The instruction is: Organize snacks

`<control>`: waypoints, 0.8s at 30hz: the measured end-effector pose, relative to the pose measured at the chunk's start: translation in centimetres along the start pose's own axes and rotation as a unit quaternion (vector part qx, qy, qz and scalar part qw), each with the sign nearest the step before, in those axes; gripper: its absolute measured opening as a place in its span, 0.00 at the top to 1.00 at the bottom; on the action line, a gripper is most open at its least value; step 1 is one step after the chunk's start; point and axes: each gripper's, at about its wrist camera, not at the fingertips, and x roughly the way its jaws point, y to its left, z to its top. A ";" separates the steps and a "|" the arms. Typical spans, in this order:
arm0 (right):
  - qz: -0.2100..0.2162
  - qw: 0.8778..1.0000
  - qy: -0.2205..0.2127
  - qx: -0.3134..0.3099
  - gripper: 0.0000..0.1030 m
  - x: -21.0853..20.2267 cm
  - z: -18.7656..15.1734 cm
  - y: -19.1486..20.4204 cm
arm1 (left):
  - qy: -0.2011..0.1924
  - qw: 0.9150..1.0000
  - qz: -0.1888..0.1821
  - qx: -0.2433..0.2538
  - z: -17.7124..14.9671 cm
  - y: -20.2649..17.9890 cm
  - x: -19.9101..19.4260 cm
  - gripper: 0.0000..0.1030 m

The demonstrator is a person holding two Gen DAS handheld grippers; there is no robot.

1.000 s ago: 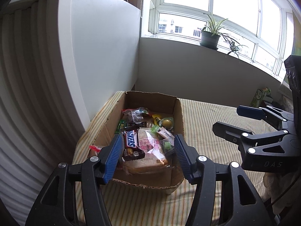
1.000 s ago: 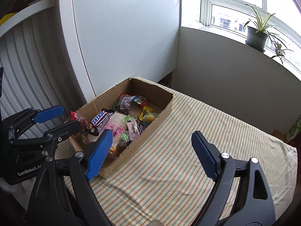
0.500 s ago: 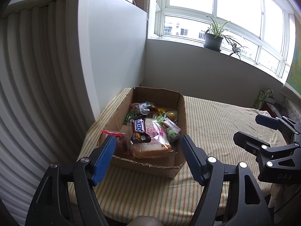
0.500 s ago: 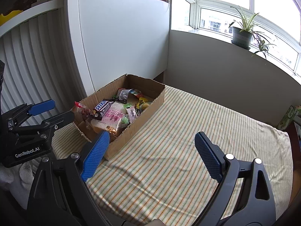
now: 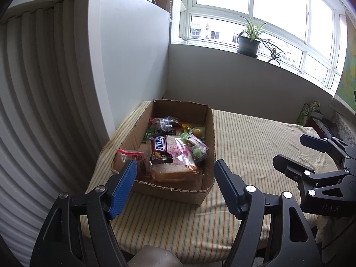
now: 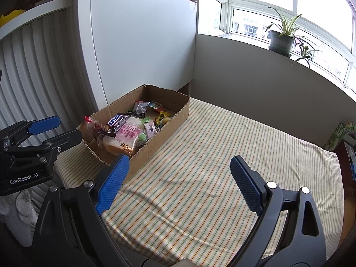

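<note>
A cardboard box [image 5: 210,133] [image 6: 175,113] sits at the left of the striped table and holds several snacks: a Snickers bar [image 5: 159,146] [image 6: 115,120], a wrapped bread slice [image 5: 178,166] [image 6: 124,140], a red-sealed bag [image 5: 131,155] and small candies [image 5: 198,131]. My left gripper [image 5: 174,178] is open and empty, held back from the box's near end. My right gripper [image 6: 180,171] is open and empty over the bare cloth right of the box. Each gripper shows in the other's view, the left one [image 6: 51,129] and the right one [image 5: 298,151].
A striped cloth [image 6: 222,155] covers the table. A white cabinet [image 6: 142,44] stands behind the box. A potted plant [image 5: 248,42] is on the window sill. A green carton [image 6: 338,133] stands at the far right edge.
Both grippers have pulled back and up from the box, which now looks smaller and farther. The snacks in it have not moved. Both stay open.
</note>
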 end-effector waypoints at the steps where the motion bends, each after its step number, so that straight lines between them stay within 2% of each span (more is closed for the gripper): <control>1: -0.001 1.000 0.000 0.001 0.09 0.0 0.0 -0.1 | 0.001 1.000 0.000 0.000 0.0 -0.1 0.0 0.30; 24: -0.006 1.000 0.007 0.009 0.09 0.5 -0.5 -0.5 | 0.001 1.000 -0.001 -0.006 -0.2 0.1 0.0 0.30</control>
